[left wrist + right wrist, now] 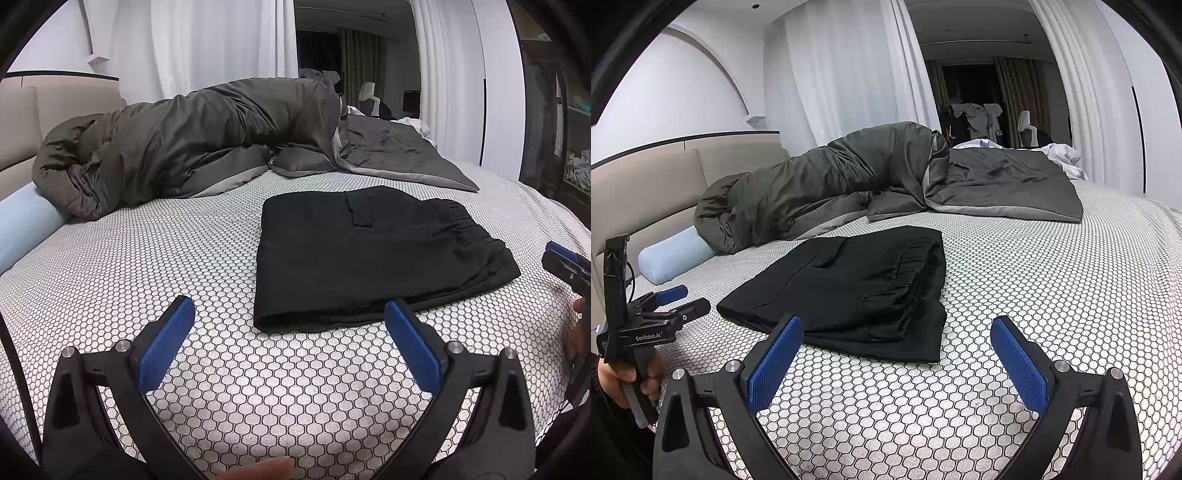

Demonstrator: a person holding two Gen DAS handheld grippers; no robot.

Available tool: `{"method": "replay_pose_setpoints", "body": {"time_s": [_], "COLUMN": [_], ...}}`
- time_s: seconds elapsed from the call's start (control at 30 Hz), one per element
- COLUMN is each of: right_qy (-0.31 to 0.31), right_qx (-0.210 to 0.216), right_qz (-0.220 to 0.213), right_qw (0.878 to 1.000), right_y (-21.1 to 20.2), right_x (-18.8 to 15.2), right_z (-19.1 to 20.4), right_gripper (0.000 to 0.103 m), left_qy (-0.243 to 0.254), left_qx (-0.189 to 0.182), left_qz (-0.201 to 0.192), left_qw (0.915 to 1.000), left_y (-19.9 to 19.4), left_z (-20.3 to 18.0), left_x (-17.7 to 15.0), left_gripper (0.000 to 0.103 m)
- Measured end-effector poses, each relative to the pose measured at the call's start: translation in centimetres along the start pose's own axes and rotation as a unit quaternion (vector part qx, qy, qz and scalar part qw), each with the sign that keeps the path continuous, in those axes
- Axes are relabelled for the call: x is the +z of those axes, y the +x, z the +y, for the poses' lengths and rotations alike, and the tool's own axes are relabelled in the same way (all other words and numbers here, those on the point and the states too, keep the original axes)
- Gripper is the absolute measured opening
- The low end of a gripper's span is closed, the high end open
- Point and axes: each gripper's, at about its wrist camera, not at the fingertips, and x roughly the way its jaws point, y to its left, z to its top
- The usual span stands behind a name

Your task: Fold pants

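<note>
Black, soft pants (369, 251) lay folded into a compact stack near the bed's (184, 258) front edge. Both the left gripper (290, 332) and right gripper (897, 350) hovered with jaws open, empty. The limp, light fabric would likely handle best pinched at the folded edge.

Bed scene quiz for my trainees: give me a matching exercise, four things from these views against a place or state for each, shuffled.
Things:
1. black pants
2. grey duvet
3. light blue bolster
4. left gripper

Places or states:
A. open, holding nothing
B. partly under the duvet's end, by the headboard
C. folded flat on the honeycomb sheet
D. bunched up at the far side of the bed

Pairs: 1-C, 2-D, 3-B, 4-A
</note>
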Motion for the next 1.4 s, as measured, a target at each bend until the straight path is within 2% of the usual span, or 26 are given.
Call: {"method": "replay_pose_setpoints", "body": {"time_s": [1.4], "right_qy": [-0.001], "right_qx": [0.001], "right_qz": [0.001], "right_qw": [1.000], "right_y": [-0.16], "right_x": [0.05], "right_z": [-0.04], "right_gripper": [0.103], "left_qy": [-0.003], "left_qx": [0.008], "left_qz": [0.001], "left_qw": [1.0000], "left_y": [0.09], "left_z": [-0.99], "left_x": [-0.07], "left_gripper": [0.102]}}
